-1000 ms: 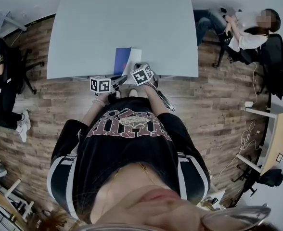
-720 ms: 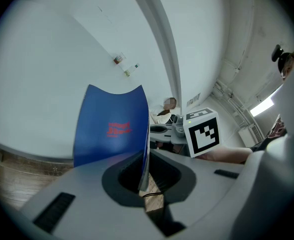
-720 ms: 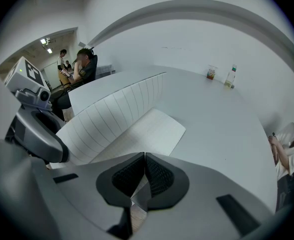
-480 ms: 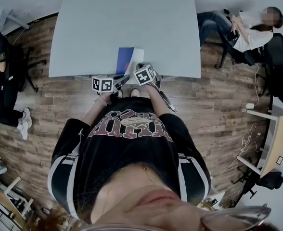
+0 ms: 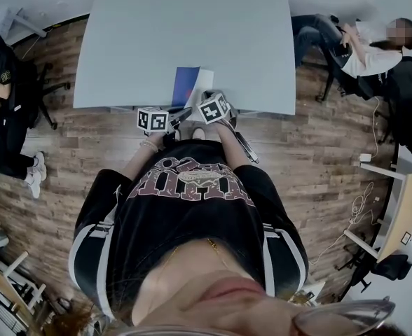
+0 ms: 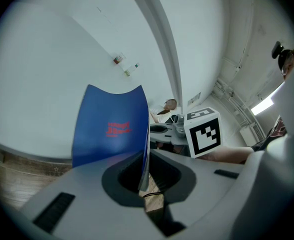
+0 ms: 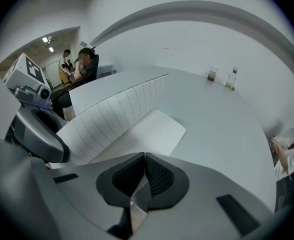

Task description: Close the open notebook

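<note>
Pinching blue cover (image 6: 112,129) of notebook (image 5: 190,84) upright at near table (image 5: 192,26) edge with left gripper (image 6: 143,174); keeping right gripper (image 7: 145,176) closed above white page (image 7: 137,134). No shift since a second ago — closing paused halfway.

The notebook (image 5: 190,86) lies on the table (image 5: 185,26), at its near edge

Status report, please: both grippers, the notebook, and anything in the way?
Left gripper shut on cover, cover upright. Right gripper shut at flat page, near edge. Notebook half open. Right gripper may block the closing.
</note>
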`<state>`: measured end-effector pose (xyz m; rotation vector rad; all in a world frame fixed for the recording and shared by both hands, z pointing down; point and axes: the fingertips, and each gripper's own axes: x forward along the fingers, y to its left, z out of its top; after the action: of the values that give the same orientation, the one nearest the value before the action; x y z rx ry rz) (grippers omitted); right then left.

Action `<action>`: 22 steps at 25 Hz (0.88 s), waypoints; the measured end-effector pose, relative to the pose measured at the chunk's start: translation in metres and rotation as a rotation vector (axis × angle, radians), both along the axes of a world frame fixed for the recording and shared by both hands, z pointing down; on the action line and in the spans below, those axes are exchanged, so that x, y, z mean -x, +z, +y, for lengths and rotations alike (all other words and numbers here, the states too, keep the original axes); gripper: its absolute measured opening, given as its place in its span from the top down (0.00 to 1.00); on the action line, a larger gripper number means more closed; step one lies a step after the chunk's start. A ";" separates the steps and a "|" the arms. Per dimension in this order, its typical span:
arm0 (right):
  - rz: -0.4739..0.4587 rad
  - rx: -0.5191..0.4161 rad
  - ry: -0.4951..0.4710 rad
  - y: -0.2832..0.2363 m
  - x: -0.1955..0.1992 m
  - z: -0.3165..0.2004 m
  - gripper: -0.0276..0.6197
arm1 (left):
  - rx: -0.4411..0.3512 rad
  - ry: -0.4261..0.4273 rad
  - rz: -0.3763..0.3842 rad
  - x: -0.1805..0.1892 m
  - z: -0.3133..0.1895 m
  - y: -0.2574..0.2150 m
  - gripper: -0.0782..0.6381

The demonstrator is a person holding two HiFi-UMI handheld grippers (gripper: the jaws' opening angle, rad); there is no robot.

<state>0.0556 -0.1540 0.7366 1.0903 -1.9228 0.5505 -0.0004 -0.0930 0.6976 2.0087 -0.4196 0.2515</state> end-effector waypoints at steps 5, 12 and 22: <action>0.003 0.001 -0.009 0.000 0.000 -0.002 0.93 | 0.000 0.006 -0.006 -0.001 -0.002 -0.001 0.82; -0.009 0.009 -0.008 0.000 0.002 -0.001 0.93 | 0.005 0.005 0.004 0.000 -0.002 0.001 0.82; 0.019 -0.004 -0.034 0.001 0.003 -0.001 0.93 | 0.007 0.009 -0.005 -0.002 -0.001 0.002 0.82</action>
<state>0.0526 -0.1545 0.7375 1.0595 -1.9238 0.5158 0.0012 -0.0937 0.6992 2.0036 -0.4121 0.2633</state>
